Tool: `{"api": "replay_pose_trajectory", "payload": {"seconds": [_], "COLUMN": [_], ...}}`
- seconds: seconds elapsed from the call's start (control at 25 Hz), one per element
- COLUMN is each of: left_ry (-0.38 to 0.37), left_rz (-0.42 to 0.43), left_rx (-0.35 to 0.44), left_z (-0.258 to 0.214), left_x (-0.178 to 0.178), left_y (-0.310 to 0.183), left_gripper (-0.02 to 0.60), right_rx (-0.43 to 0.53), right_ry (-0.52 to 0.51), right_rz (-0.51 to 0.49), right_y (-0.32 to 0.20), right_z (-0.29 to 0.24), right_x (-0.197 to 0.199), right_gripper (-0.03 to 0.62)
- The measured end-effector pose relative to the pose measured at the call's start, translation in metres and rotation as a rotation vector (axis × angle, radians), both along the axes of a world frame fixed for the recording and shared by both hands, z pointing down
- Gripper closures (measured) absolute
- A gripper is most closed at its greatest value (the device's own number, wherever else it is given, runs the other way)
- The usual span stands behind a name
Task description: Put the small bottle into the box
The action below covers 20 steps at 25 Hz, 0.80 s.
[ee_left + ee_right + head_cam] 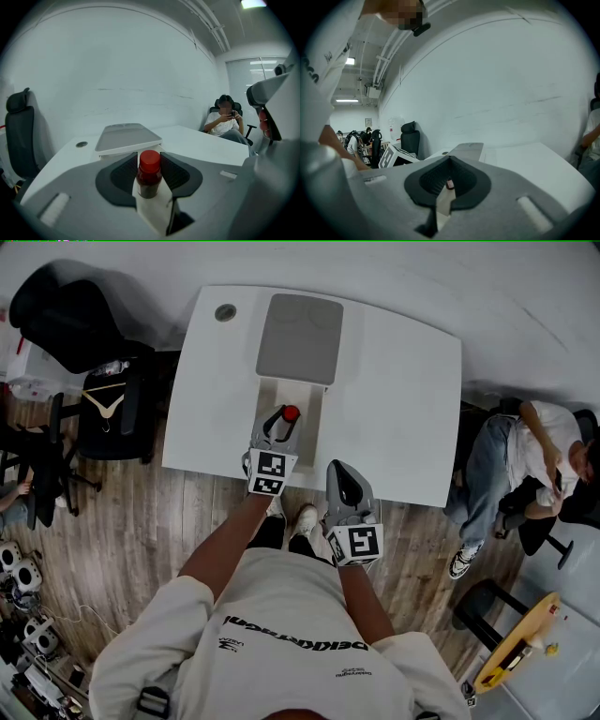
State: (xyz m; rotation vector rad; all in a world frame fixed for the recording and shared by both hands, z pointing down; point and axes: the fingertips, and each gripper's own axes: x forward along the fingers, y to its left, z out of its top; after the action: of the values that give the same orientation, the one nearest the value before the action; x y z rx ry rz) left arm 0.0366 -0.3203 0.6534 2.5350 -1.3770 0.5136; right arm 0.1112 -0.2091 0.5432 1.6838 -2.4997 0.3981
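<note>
Bottle (pixel 149 176), small, red cap: upright inside the box (pixel 316 427), towards its near end. Box: white, open, grey lid (pixel 300 338) lying at its far end, on a white table (pixel 403 409). Left gripper (pixel 278 427): over the box's near end, jaws released and standing either side of the bottle. Right gripper (pixel 340 470): just right of the box at the table's near edge, jaws drawn together at the tips, holding nothing.
</note>
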Motion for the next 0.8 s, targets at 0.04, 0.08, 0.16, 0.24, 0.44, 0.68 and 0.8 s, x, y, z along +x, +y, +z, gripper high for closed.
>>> {"api": "replay_pose_trajectory", "payload": {"seconds": [0.04,0.08,0.16,0.24,0.44,0.68,0.8], "left_ry": [0.000,0.000,0.003,0.007,0.019,0.017,0.014], "left_rz": [-0.002,-0.004,-0.011,-0.017,-0.025,-0.026,-0.033], "left_rx": [-0.005,-0.010,-0.013,-0.013,-0.005,0.011,0.020], "left_z": [0.001,0.001,0.002,0.001,-0.005,-0.012,-0.017], "left_x": [-0.001,-0.002,-0.004,-0.005,-0.003,-0.006,-0.006], "left_y": [0.000,0.000,0.001,0.002,0.003,0.007,0.009], "left_gripper": [0.428,0.426,0.422,0.417,0.416,0.416,0.419], "right_rx": [0.000,-0.001,0.000,0.001,0.002,0.015,0.018], "right_ry": [-0.001,-0.003,-0.005,-0.003,-0.004,0.000,-0.006], "right_rz": [0.001,0.001,0.001,-0.001,-0.003,-0.011,-0.013], "right_y": [0.000,0.000,0.001,0.003,0.005,0.007,0.008], "right_z": [0.000,0.000,0.000,-0.001,-0.002,-0.009,-0.010], "right_x": [0.000,-0.001,-0.002,-0.001,0.001,-0.002,-0.002], "right_gripper": [0.595,0.595,0.595,0.595,0.595,0.595,0.595]}}
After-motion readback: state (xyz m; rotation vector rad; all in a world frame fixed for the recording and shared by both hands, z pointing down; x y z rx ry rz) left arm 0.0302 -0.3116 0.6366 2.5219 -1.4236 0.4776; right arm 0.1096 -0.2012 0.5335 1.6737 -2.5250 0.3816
